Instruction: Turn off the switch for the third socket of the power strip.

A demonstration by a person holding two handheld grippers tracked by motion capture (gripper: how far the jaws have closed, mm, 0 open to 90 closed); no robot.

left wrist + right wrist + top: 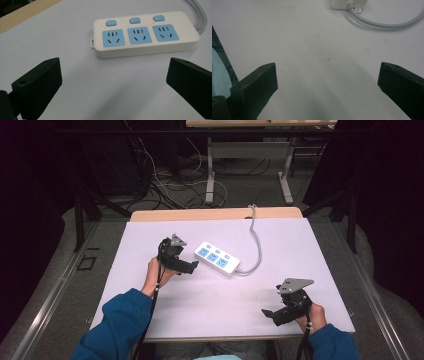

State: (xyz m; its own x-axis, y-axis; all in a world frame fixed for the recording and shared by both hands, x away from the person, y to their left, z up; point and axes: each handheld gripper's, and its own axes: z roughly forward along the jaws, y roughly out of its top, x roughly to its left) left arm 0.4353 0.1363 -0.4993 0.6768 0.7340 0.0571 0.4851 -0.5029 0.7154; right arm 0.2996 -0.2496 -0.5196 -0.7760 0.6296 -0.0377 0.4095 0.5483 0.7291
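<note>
High view: a white power strip (217, 258) with three blue sockets lies on the pale table (310, 250) a little left of centre, its grey cord (256, 240) curling off its right end and running to the far edge. The left gripper (193, 265) sits just beside the strip's left end, tips aimed at it, apart from it as far as I can tell. The right gripper (266, 312) rests near the near-right corner, well apart from the strip, tips pointing left. Left gripper view: jaws spread wide, nothing between them; the power strip (145, 33) lies ahead on the table, three blue switches along its far side, a small mounting tab on its left end facing the gap. Right gripper view: jaws likewise released and empty over bare table; the strip's cord end (348, 3) and the looping cord (384, 23) show far ahead. Risks, by my reading: the strip is wide and smooth, so a pinch taken on one end could let it swivel or slide away across the slick surface; the stiff cord may tug it back or twist it once lifted; a jaw tip coming in low could shove the strip instead of straddling it, or press a switch.
</note>
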